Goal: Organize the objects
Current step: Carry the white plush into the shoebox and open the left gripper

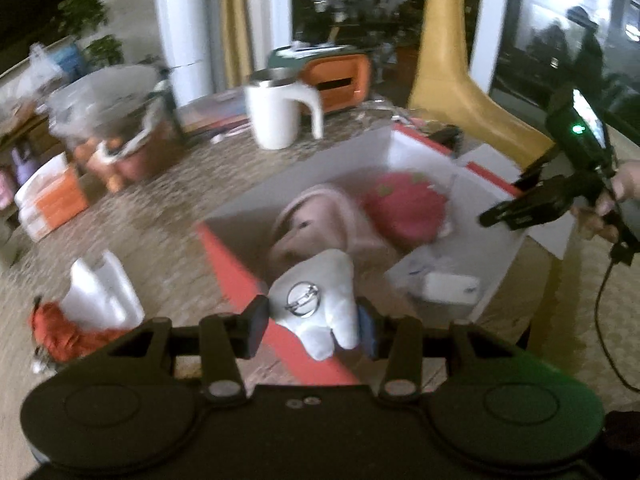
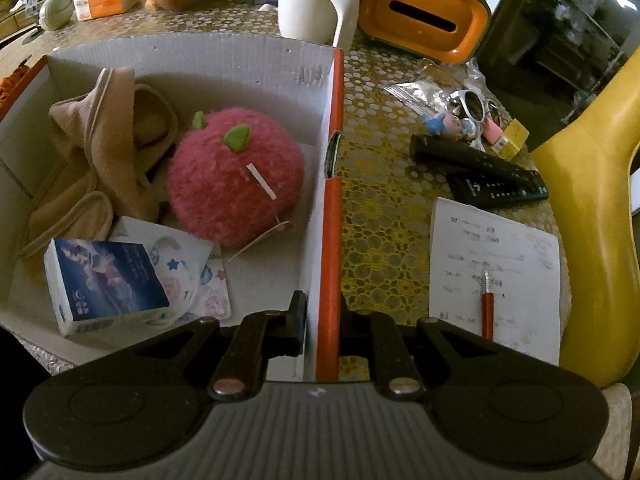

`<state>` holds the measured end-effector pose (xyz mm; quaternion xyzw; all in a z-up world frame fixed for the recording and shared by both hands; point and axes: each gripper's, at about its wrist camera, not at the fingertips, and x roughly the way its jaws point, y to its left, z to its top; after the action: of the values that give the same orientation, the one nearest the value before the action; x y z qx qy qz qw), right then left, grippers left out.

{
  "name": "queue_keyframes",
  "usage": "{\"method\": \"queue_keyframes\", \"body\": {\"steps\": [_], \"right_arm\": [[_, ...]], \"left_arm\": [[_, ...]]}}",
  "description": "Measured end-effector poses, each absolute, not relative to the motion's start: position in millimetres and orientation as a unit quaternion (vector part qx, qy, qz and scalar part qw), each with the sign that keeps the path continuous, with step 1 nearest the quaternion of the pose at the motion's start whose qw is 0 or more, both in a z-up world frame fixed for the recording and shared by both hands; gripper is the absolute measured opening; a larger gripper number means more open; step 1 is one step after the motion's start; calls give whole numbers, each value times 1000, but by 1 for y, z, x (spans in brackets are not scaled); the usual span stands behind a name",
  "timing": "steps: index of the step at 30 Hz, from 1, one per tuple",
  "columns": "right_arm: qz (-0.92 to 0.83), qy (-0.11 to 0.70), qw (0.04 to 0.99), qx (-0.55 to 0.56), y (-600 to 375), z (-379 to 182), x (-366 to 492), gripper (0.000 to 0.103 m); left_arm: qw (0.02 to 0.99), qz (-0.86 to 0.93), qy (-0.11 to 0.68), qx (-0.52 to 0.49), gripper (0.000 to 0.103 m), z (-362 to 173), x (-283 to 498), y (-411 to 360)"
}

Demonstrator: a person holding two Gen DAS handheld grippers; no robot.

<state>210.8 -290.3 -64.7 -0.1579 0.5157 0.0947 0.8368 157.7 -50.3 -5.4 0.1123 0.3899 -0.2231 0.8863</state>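
White tooth-shaped plush (image 1: 320, 300) w/ a metal key ring on its face is sitting between the left tongs (image 1: 314, 326), both pads pinching its sides. Its long axis is running roughly up-down in the left wrist view, the two root lobes pointing down toward the camera, crown pointing away toward the box (image 1: 352, 156). It's hanging over the near orange edge of the box, above the open interior, not resting on anything I can make out.

Right tongs (image 2: 323, 320) are straddling the box's orange side wall (image 2: 334, 200), one finger inside, one outside; they're clamped on that wall.

Inside the box: pink fuzzy plush (image 2: 234, 176) w/ green leaf bits, a beige cloth (image 2: 100, 152) bunched beside it and touching it, a blue-and-white tissue pack (image 2: 106, 288) lying on a patterned packet (image 2: 200, 276) near the front corner.

Left wrist view only: the tooth plush itself, the right gripper body seen from outside w/ a green light, a white bottle (image 1: 104, 288) and a red item on the desk (image 1: 160, 200) left of the box, a bag of orange fruit further back. That view is motion-blurred.

Right wrist view only: sharp box contents, plus a notepad (image 2: 496, 272) w/ a red pen (image 2: 487, 308) on it, two black remotes (image 2: 480, 168), sunglasses and small trinkets, all right of the box on the patterned desk. A white mug (image 2: 312, 0) and an orange tissue holder (image 2: 424, 20) are showing in both views, behind the box.
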Motion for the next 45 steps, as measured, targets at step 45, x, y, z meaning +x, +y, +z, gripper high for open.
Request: {"method": "queue_keyframes", "body": {"steps": [45], "right_arm": [[112, 512, 837, -154, -288, -66, 210, 12]], "left_arm": [[790, -354, 468, 179, 52, -62, 234, -218]]}}
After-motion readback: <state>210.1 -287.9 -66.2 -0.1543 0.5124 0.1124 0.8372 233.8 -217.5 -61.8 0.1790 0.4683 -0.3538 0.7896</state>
